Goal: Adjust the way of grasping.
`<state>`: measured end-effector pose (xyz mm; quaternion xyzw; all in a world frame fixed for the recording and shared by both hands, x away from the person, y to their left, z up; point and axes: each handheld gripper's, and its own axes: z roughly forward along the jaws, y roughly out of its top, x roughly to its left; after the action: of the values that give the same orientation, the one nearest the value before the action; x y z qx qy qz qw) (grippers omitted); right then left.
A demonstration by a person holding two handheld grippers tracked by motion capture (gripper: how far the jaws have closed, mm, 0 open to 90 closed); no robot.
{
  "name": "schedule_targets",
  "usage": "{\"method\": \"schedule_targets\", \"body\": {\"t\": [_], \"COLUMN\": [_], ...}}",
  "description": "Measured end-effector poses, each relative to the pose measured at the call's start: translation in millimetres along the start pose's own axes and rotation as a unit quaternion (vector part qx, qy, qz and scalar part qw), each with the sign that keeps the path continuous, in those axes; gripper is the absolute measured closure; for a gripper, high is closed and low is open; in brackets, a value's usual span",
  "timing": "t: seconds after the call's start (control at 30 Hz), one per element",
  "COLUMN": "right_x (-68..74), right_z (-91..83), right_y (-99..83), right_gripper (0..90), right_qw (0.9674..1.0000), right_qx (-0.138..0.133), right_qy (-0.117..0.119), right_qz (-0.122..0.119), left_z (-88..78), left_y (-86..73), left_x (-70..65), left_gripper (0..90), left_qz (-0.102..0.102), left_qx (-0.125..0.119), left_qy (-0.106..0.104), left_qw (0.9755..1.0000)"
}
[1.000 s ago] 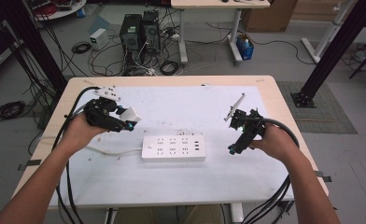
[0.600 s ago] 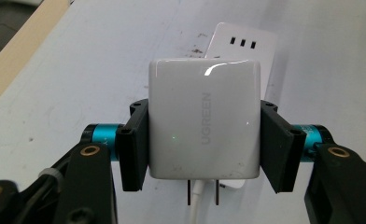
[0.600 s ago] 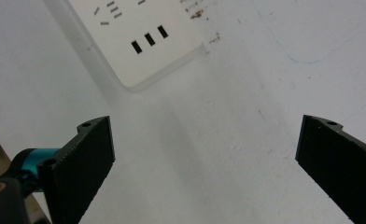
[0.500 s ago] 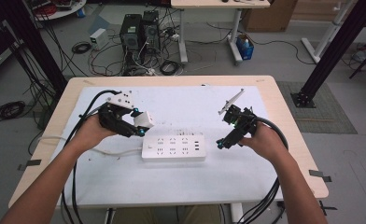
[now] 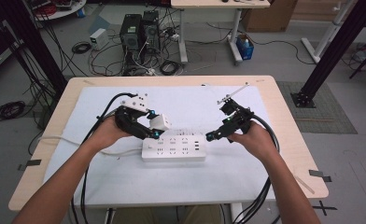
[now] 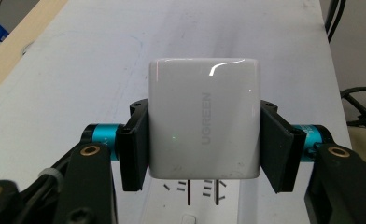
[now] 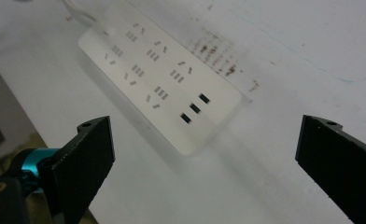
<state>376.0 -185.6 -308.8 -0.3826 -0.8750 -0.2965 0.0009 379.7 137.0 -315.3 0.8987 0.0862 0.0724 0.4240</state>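
Jaws: left gripper point(image 6: 203, 140) clamps white charger point(image 6: 203, 119), right gripper point(image 7: 204, 154) wide, empty | change: charger carried from table's left to just above power strip point(image 5: 173, 148), right gripper closing on strip's end | likely next: prongs into socket.

Looking along the left gripper point(image 6: 203, 140), clamping a white charger point(image 6: 203, 119) between both black jaws, one pad pressing on each side. Charger showing grey UGREEN lettering running up its face and a glint at the top edge. Two metal prongs point(image 6: 203, 197) poking out below, hanging just above the white power strip point(image 6: 181, 205) and its slots. White table surface point(image 6: 102, 60) stretching away behind.
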Motion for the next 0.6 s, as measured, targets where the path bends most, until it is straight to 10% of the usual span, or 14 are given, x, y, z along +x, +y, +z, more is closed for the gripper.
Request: {"method": "schedule_targets", "body": {"t": [0.3, 0.6], "right_x": [5.1, 0.8], "right_z": [5.3, 10.7], "right_y": [13.0, 13.9], "right_gripper": [4.7, 4.7], "right_qw": [0.9917, 0.9802], "right_qx": [-0.037, -0.055], "right_qy": [0.071, 0.114], "right_qz": [0.101, 0.152], "left_z": [17.8, 30.0], "left_y": [10.6, 19.0], "left_x": [-2.4, -6.1], "left_gripper": [42.6, 42.6], "left_qz": [0.012, 0.027], "left_qx": [0.001, 0.009], "left_qy": [-0.015, -0.021], "left_qw": [0.9998, 0.9994]}}
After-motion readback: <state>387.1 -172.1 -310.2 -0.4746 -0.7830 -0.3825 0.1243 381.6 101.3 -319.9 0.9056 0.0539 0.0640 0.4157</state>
